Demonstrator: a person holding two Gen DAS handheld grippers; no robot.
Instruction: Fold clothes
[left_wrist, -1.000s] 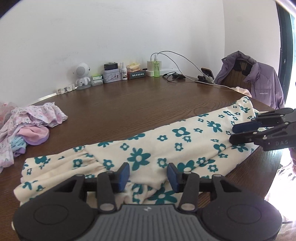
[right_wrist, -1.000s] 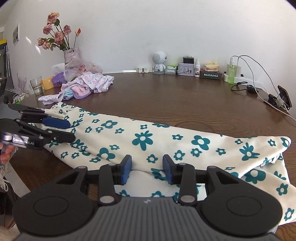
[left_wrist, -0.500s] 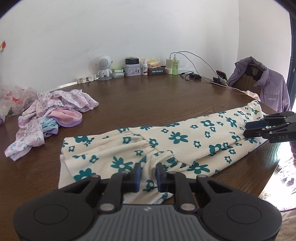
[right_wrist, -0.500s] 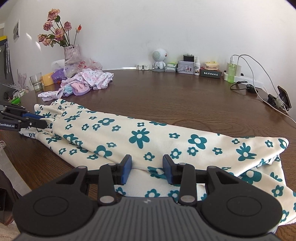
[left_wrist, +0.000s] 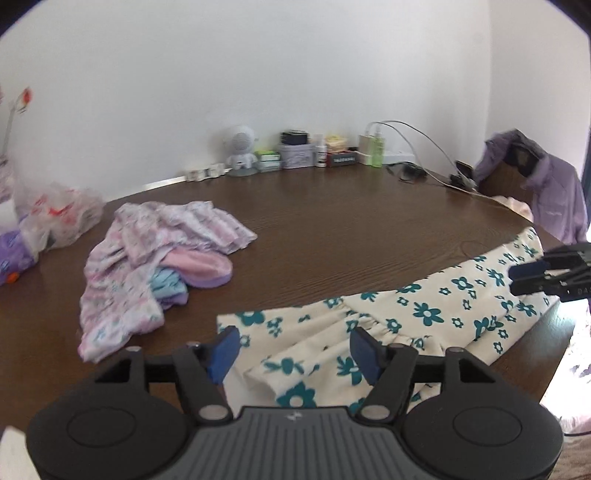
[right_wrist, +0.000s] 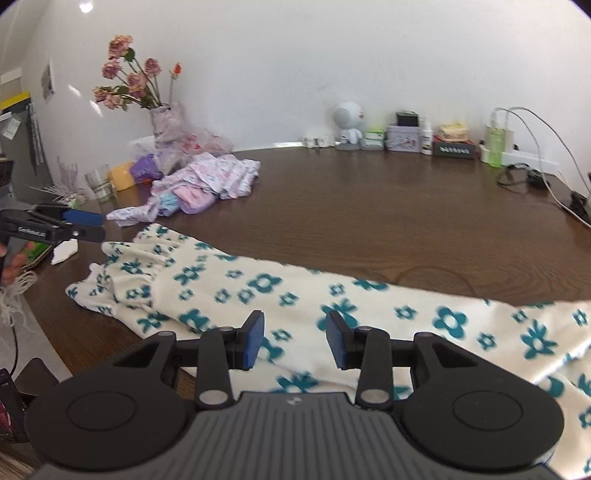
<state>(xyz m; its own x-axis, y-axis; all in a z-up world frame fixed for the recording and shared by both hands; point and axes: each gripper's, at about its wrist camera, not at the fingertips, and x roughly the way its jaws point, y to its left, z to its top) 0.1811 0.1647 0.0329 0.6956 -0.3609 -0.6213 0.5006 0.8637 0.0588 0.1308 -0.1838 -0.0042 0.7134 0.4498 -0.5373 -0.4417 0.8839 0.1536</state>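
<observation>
The cream cotton garment with teal flowers (right_wrist: 332, 295) lies long on the brown wooden table (right_wrist: 369, 206), at 12 o'clock of both grippers, and because the left gripper (left_wrist: 293, 350) is opening with nothing pinched and the right gripper (right_wrist: 295, 339) stands apart above the cloth, gripping nothing, the loose fold may slide off the near edge.

Garment along the near edge of the tabletop (right_wrist: 369, 206)

Lying lengthwise on the tabletop: the flowered garment (right_wrist: 295, 295). Behind its left end, a heap of clothes (right_wrist: 207, 181); further left, a vase of flowers (right_wrist: 166, 122) and a glass (right_wrist: 99, 182). Lined along the back wall: small boxes and bottles (right_wrist: 406, 136); at right, cables (right_wrist: 535, 177).
</observation>
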